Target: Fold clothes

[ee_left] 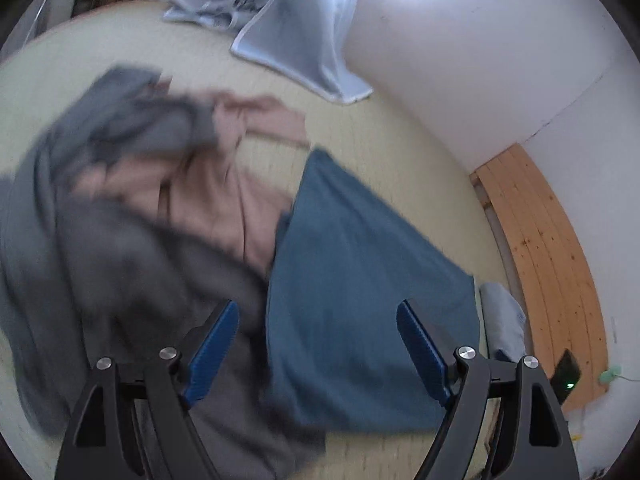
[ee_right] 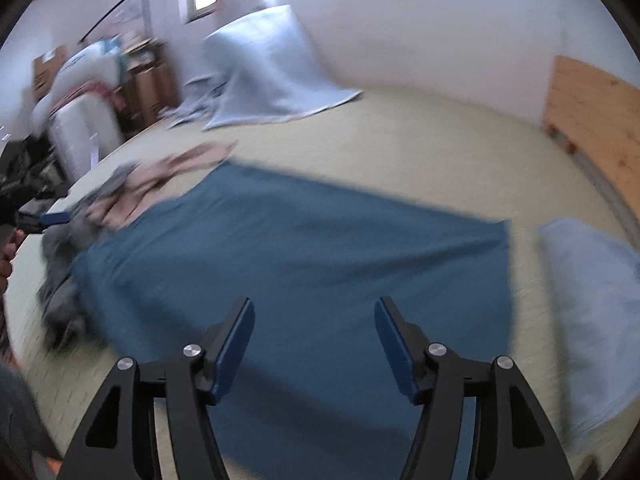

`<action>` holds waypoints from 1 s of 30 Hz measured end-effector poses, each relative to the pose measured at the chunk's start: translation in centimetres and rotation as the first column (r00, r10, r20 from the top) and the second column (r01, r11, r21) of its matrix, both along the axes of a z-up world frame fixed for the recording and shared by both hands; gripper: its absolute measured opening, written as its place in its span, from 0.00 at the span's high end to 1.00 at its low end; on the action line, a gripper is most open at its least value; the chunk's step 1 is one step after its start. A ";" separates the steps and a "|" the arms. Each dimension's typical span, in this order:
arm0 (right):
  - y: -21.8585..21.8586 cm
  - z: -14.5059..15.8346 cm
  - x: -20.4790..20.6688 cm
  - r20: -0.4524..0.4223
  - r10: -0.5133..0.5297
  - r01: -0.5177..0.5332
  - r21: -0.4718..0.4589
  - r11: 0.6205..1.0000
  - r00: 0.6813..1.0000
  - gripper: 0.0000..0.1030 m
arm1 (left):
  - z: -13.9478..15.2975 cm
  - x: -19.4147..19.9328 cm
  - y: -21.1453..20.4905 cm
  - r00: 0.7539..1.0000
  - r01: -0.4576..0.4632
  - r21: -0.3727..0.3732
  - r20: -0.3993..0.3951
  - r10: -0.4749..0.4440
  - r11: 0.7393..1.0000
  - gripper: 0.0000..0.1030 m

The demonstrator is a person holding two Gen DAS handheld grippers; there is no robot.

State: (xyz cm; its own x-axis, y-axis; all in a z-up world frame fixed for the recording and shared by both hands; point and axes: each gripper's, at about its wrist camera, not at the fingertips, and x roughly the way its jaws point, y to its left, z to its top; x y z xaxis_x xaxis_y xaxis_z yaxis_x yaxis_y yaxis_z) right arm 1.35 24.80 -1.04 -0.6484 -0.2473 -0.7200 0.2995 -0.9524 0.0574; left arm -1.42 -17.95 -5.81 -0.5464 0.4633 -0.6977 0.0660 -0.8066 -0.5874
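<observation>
A teal blue garment [ee_right: 296, 264] lies spread flat on the pale yellow bed [ee_right: 420, 148]; it also shows in the left wrist view [ee_left: 360, 280]. To its left lies a heap of grey clothes [ee_left: 120, 248] and a pink garment [ee_left: 224, 184], seen in the right wrist view as well [ee_right: 132, 196]. My left gripper [ee_left: 318, 316] is open and empty above the seam between the grey heap and the teal garment. My right gripper [ee_right: 314, 312] is open and empty above the teal garment's near part. Both views are motion-blurred.
A light blue blanket [ee_left: 288, 28] drapes at the far end of the bed by the white wall. A folded light blue cloth [ee_right: 596, 304] lies right of the teal garment. A wooden bed frame [ee_left: 552, 264] runs along the right. Boxes and clutter [ee_right: 92, 96] stand beyond the bed's left edge.
</observation>
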 end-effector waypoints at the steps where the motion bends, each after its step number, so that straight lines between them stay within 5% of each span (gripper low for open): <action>1: -1.1 -0.9 0.6 0.020 0.018 -0.018 0.000 1.000 1.000 0.36 | -0.8 0.7 0.2 1.000 -0.007 0.015 0.016 0.007 1.000 0.18; 5: -4.1 -4.1 1.5 0.064 0.074 -0.075 0.013 0.997 0.995 0.36 | -3.0 3.0 0.4 0.996 -0.070 0.112 0.059 0.063 0.991 0.18; 12: -6.3 -8.2 1.1 0.168 0.097 -0.111 0.073 0.991 0.981 0.38 | -4.3 4.0 1.3 0.996 -0.072 0.137 0.063 0.064 0.988 0.18; 18: -6.8 -9.0 0.7 0.231 0.060 -0.083 0.088 0.993 0.971 0.38 | -6.0 3.9 1.1 0.986 -0.141 0.151 0.104 0.126 0.978 0.18; 22: -8.2 -6.7 1.3 0.140 0.115 -0.118 0.013 0.993 0.983 0.37 | -6.6 3.6 0.8 0.976 -0.200 0.183 0.119 0.180 0.963 0.18; 25: -10.3 -5.2 1.7 0.066 0.171 -0.170 -0.018 0.985 0.983 0.37 | -6.9 3.5 0.7 0.968 -0.226 0.166 0.145 0.203 0.960 0.47; 27: -11.6 -4.5 2.1 0.029 0.208 -0.208 -0.023 0.978 0.978 0.37 | -7.2 3.9 0.1 0.964 -0.236 0.164 0.167 0.209 0.958 0.87; 30: -13.4 -4.1 2.7 0.007 0.265 -0.265 -0.010 0.964 0.964 0.37 | -7.5 4.3 -0.7 0.958 -0.247 0.175 0.188 0.214 0.953 0.92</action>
State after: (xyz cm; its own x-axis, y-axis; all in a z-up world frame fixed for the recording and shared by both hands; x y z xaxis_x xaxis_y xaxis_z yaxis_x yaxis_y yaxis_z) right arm 4.06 11.36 -5.15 -0.5530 -0.4158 -0.7220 0.5405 -0.8385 0.0689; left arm 2.91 -18.67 -13.32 -0.5392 0.4743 -0.6959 0.3462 -0.6284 -0.6966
